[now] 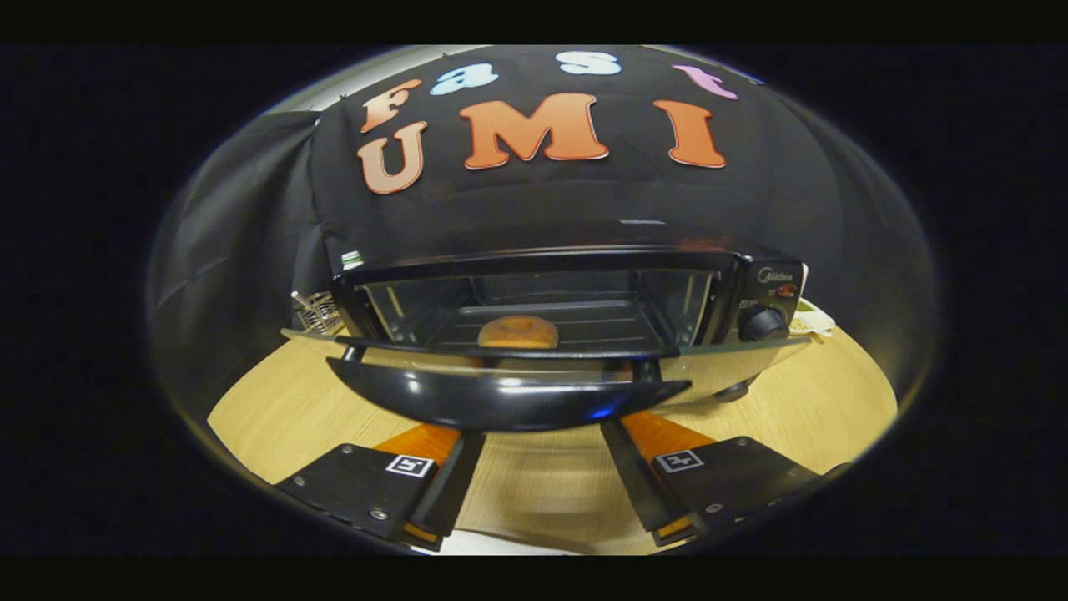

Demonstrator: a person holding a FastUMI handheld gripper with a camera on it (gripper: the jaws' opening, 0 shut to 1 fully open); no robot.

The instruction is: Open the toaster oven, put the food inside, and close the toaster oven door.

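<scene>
tongs [541, 434] released, spread under the curved black door handle [509, 399] of the open black toaster oven [763, 288]; round brown bun [517, 333] inside on its rack.

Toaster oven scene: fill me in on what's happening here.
A handheld gripper sits open just below the toaster oven, its fingers spread under the black door handle without gripping it. The glass door is folded down open. A round bun already lies on the rack inside, so closing the door remains.

gripper view | low over table [801, 401] | faces toaster oven [534, 309] front, open door [509, 392] close ahead
</scene>
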